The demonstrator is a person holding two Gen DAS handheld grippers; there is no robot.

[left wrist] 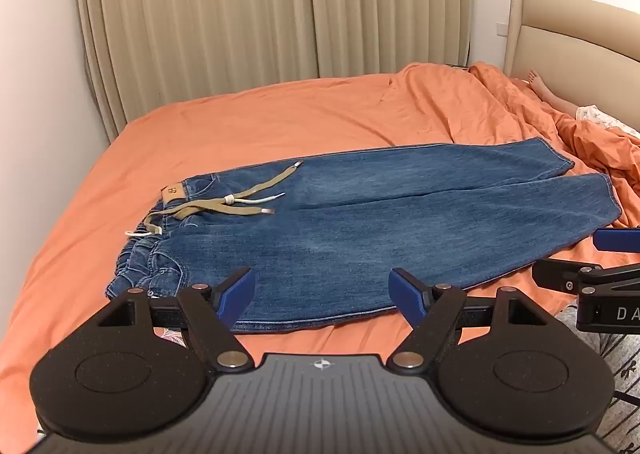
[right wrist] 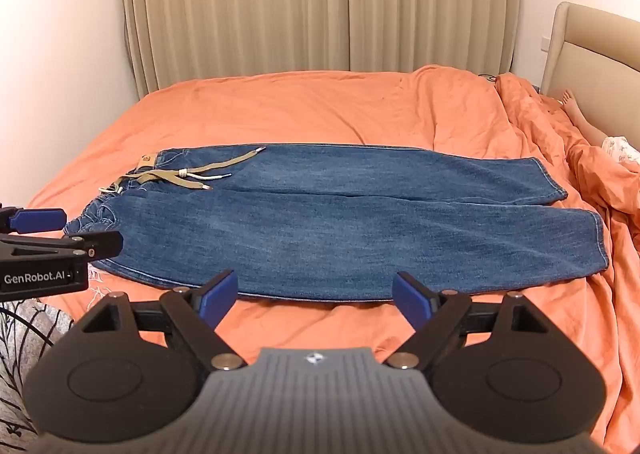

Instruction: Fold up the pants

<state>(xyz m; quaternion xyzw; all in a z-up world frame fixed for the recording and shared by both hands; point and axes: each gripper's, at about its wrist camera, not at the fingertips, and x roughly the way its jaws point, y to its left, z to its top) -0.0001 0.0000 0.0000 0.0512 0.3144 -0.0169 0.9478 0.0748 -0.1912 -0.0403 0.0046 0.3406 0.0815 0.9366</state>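
Blue denim pants [left wrist: 360, 222] lie flat on orange bed sheet [left wrist: 260, 114], spread wide. Waist end at left, tan drawstring [left wrist: 224, 206] loose on top, small brown patch [left wrist: 175, 192] beside it. Two legs [right wrist: 440, 222] run right, side by side, touching. Left gripper [left wrist: 322, 294] near front edge of pants, blue-tipped jaws wide apart, holding nothing. Right gripper [right wrist: 314, 296] just beside it, jaws apart too, holding nothing. Beige curtain [right wrist: 320, 6] far behind bed. Padded beige headboard [right wrist: 592, 50] far right.

I see the blue denim pants [right wrist: 340, 222] lying flat and unfolded across the orange bedsheet [right wrist: 280, 110], waistband left, my right gripper [right wrist: 316, 296] spread wide at their near edge.
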